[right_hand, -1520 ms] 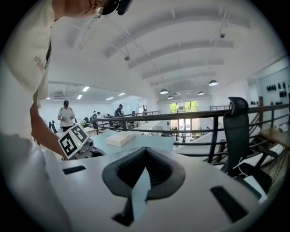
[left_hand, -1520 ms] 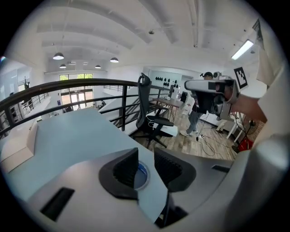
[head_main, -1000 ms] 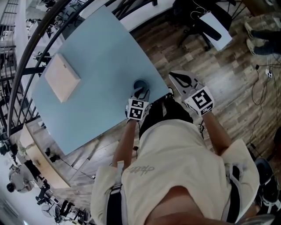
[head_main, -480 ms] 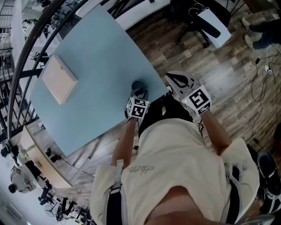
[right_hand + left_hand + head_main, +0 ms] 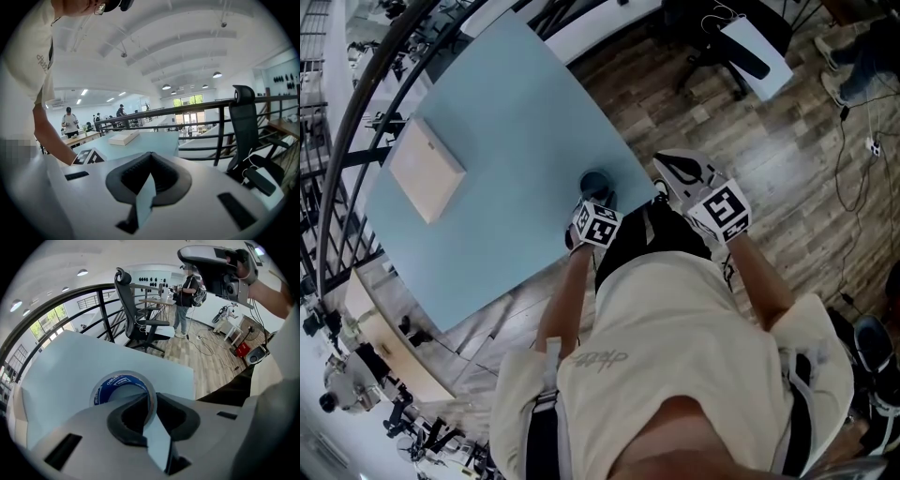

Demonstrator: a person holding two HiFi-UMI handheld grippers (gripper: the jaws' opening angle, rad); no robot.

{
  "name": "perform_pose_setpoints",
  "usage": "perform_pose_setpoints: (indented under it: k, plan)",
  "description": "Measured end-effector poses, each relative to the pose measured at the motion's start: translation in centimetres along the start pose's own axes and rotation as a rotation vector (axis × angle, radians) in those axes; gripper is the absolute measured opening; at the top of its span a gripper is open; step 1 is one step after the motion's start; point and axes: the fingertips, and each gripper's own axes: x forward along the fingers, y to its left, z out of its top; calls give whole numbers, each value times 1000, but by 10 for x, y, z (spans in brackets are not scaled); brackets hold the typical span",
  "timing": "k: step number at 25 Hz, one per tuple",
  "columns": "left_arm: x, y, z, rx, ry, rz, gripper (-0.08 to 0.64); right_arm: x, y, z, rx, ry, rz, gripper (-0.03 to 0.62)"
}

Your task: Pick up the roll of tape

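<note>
So the left claw point(image 5: 151, 398) is clamped onto the wall of the roll of tape point(image 5: 112, 380), one jaw poked inside the blue core and the other on the outside. The roll sits at the near corner of the light blue table point(image 5: 506, 122), well apart from a flat pale box point(image 5: 428, 166) on the far side. Right claw point(image 5: 150, 161) is pinched shut on nothing, hanging off beside the table edge.
</note>
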Motion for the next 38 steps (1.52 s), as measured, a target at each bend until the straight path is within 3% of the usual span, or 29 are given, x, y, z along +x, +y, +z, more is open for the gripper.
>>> perform_pose_setpoints:
  k: [9, 18, 33, 38]
  plan:
    - [-5, -1, 2, 22, -3, -2, 55, -2, 6, -4, 4, 0, -3, 6]
    - [-49, 7, 26, -257, -191, -19, 54, -7, 14, -3, 0, -6, 3, 6]
    - [-169, 66, 72, -332, -504, 229, 55, 12, 32, 38, -94, -57, 70, 6]
    - [-215, 81, 85, -353, -606, 280, 55, 14, 31, 64, -132, -95, 64, 6]
